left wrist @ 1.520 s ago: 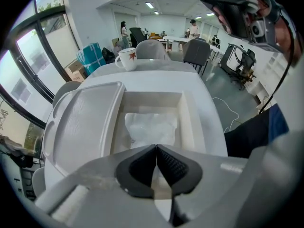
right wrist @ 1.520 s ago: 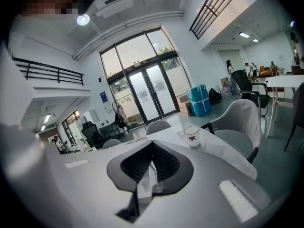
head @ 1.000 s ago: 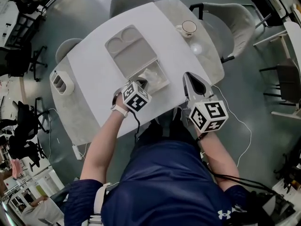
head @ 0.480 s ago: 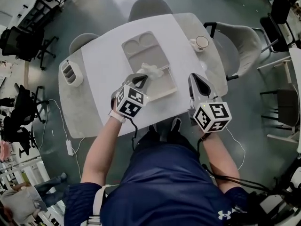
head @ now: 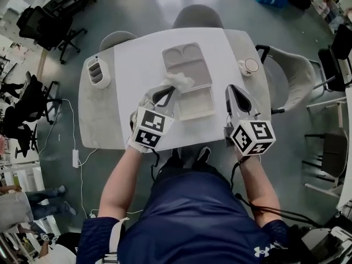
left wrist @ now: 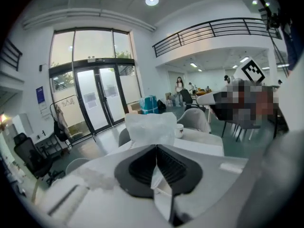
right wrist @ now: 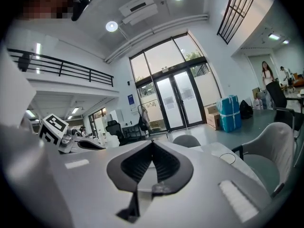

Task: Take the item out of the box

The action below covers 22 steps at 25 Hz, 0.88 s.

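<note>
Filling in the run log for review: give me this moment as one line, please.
left hand-held gripper: shut on white packet | white packet: held over open box | right hand-held gripper: shut, empty, beside box

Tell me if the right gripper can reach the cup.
Probably yes: the cup stands just ahead of the right gripper with bare table between, though its jaws are shut.

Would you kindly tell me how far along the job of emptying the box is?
Done: the left tool is shut on the pale crinkled item. In hand: it holds the item up over the box, not yet clear of it. Left: carry it aside and set it on the table. The right tool is shut and empty.
</note>
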Tool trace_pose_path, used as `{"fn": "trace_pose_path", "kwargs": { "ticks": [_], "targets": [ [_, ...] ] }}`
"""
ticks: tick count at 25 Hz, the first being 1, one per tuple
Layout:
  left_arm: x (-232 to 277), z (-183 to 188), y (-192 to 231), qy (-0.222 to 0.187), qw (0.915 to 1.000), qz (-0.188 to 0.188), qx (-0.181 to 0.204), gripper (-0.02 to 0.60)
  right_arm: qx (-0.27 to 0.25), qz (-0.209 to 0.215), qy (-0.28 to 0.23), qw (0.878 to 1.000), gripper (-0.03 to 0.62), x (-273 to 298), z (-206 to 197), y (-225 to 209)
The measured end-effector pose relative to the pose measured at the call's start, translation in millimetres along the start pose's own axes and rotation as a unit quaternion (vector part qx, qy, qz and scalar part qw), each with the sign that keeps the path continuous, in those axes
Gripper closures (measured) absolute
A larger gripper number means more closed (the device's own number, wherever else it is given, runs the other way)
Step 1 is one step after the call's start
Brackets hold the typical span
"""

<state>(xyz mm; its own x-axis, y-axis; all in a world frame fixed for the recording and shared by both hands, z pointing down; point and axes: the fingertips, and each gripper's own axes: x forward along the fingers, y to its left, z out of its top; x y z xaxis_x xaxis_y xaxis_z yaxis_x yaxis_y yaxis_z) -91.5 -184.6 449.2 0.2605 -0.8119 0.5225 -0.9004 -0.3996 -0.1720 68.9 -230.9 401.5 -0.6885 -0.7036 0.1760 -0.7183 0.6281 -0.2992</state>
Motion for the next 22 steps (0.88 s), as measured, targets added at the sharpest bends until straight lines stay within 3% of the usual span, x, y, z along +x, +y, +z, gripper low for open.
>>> {"fn": "trace_pose_path", "kwargs": {
  "ticks": [4,9,12,17,22],
  "targets": [
    [-15,-17,23,-0.006,0.9961,0.035,-0.081,0.574,-0.002,0.016,0.009,1.0,0.592,11,-5,9],
    [-30,-48,53,0.0,0.988,0.069,-0.138,0.575,-0.005,0.022,0.014,1.0,0.592,25,-10,22],
    [-34,-76,73,0.007,0.977,0.081,-0.197,0.574,-0.005,0.023,0.017,1.0,0.592,32,-13,33],
    [-26,-144,87,0.051,0.9615,0.09,-0.255,0.574,-0.004,0.018,0.028,0.999,0.592,45,-21,44],
    [-7,-215,78,0.118,0.9346,0.06,-0.33,0.574,-0.003,0.007,0.042,0.999,0.592,57,-35,52]
  ]
}}
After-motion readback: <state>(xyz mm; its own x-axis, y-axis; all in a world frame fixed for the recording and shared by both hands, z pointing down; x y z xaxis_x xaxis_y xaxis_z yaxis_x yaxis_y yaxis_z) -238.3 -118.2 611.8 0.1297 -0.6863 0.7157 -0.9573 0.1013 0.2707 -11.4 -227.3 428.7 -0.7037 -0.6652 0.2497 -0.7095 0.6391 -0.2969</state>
